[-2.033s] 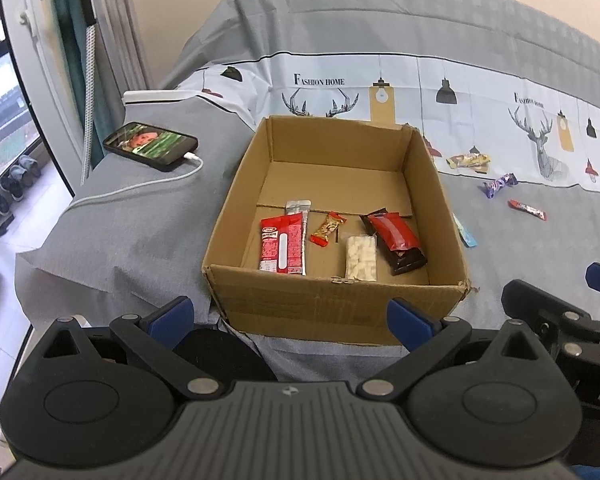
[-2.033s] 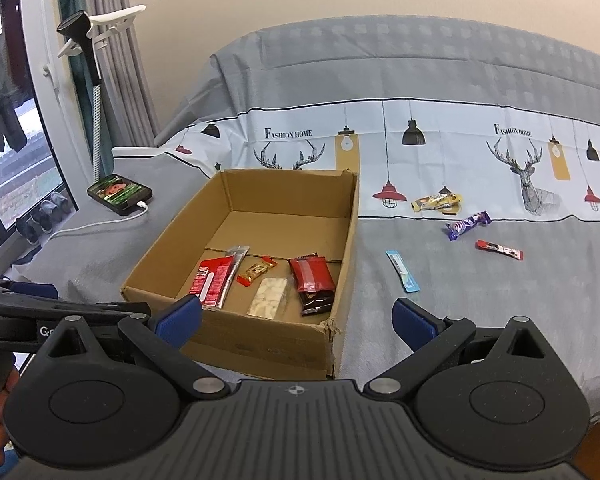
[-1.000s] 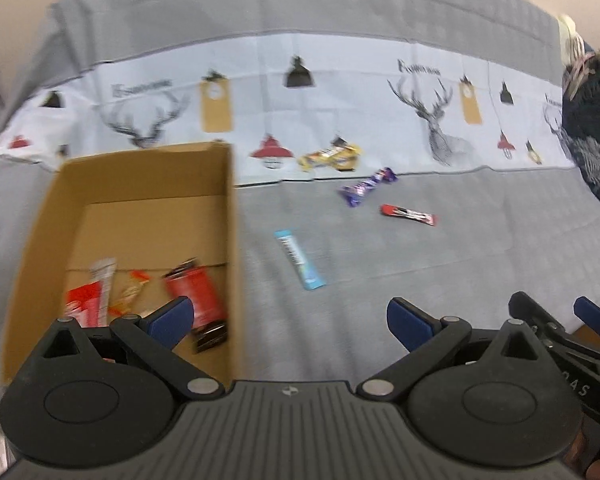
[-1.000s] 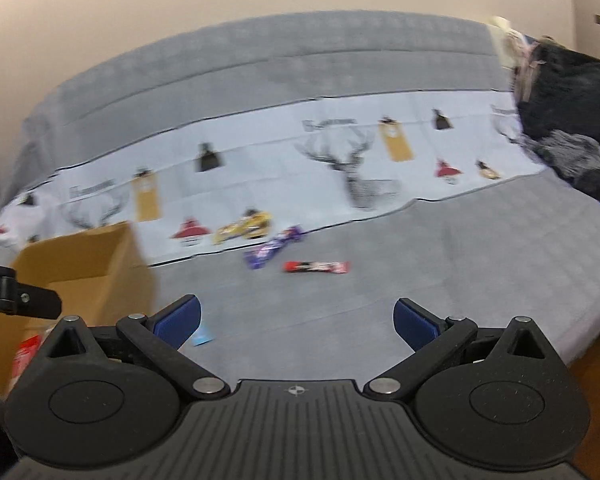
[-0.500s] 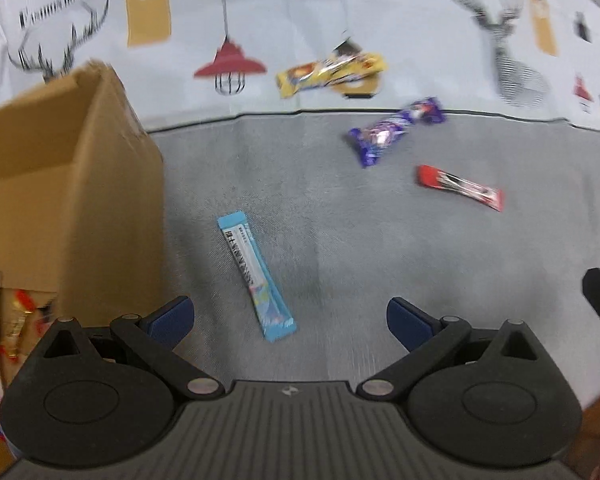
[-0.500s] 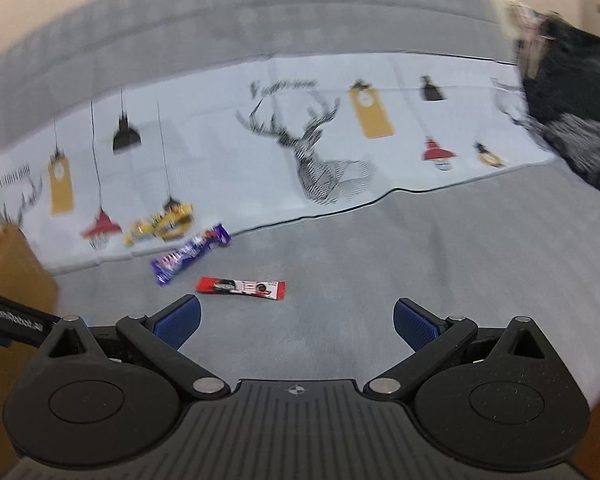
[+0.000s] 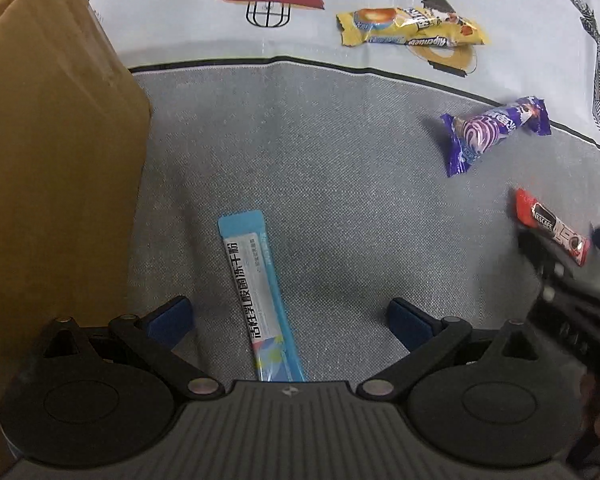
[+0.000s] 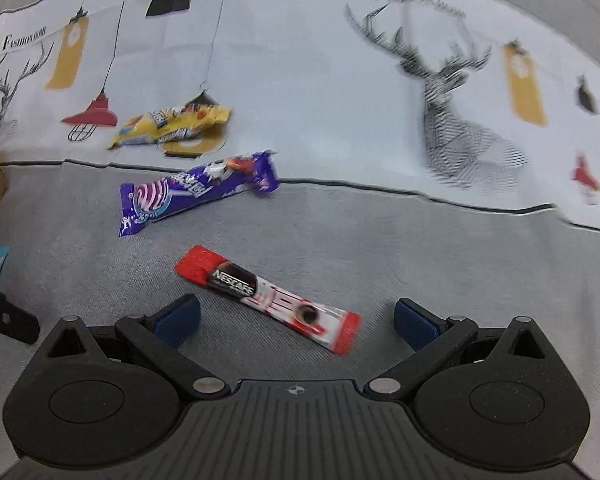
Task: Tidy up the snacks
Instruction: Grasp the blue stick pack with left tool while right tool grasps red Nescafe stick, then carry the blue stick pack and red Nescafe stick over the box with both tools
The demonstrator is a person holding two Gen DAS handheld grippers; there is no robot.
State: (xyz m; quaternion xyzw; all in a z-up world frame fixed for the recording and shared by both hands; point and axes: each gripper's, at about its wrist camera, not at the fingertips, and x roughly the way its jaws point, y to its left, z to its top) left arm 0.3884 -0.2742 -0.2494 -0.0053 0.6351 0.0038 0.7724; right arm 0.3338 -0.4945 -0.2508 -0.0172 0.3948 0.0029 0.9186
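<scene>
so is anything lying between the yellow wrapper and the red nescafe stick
Yes, the purple candy wrapper lies between the yellow wrapper and the red Nescafe stick, clearest in the right wrist view; around it is bare grey cloth.

Both grippers low, left gripper (image 7: pixel 290 316) and right gripper (image 8: pixel 296 320) fingers spread wide.

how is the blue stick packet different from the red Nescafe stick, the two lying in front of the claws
The blue stick packet is light blue with a grey panel of black Chinese print; the red Nescafe stick is red, black and white with the brand name. The blue one points almost straight away from the left claw; the red one lies slantwise across the open right claw. The blue one lies near the cardboard box; the red one near the purple candy wrapper. Both are slim, flat sachets lying ungripped.
</scene>
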